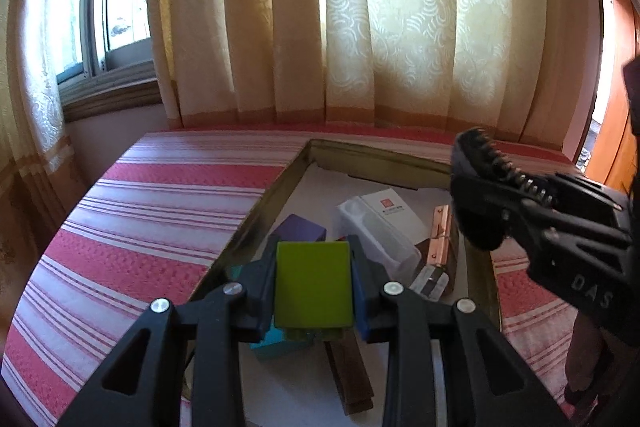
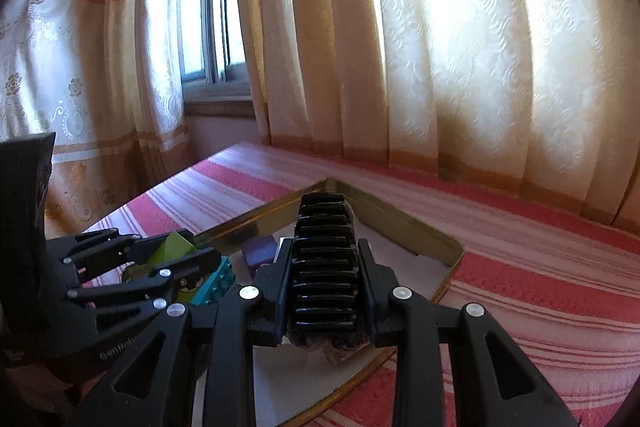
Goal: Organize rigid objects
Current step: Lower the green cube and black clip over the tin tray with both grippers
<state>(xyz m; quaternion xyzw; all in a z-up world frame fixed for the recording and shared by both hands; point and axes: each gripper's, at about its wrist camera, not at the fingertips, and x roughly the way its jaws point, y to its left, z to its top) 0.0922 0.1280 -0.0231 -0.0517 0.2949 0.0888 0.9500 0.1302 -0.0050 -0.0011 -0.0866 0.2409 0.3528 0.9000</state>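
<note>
Left gripper (image 1: 314, 287): right under my lens, I see it clamped on a lime-green block (image 1: 313, 285), both pads pressing its sides, the block lifted over the tray.

Right gripper (image 2: 324, 283): I have it clenched on a black ribbed hair clip (image 2: 325, 263), spring side visible from the left camera (image 1: 486, 187), held up above the tray's right part.

Under the green block: a teal studded brick (image 1: 276, 345) peeks out below the left fingers; I cannot tell if it touches the block.

Tray (image 1: 256, 203): gold-rimmed, shallow, white floor, lying on the bed; both grippers hover above it.

Tray, near part: a dark brown wooden bar (image 1: 348, 375) lies on the white floor, pointing toward me.

Tray, middle: a purple block (image 1: 302, 227) sits just beyond the green one; beside it a clear plastic case with a white card (image 1: 380, 227).

Tray, right: a copper-coloured hinge (image 1: 440, 239) rests along the right rim, next to the clear case.

Bedspread (image 1: 132, 227): red and white stripes, spreading around the tray on all sides.

Far back: cream patterned curtains (image 1: 360, 27) glow with daylight; a window (image 1: 116, 7) shows at the left gap.
</note>
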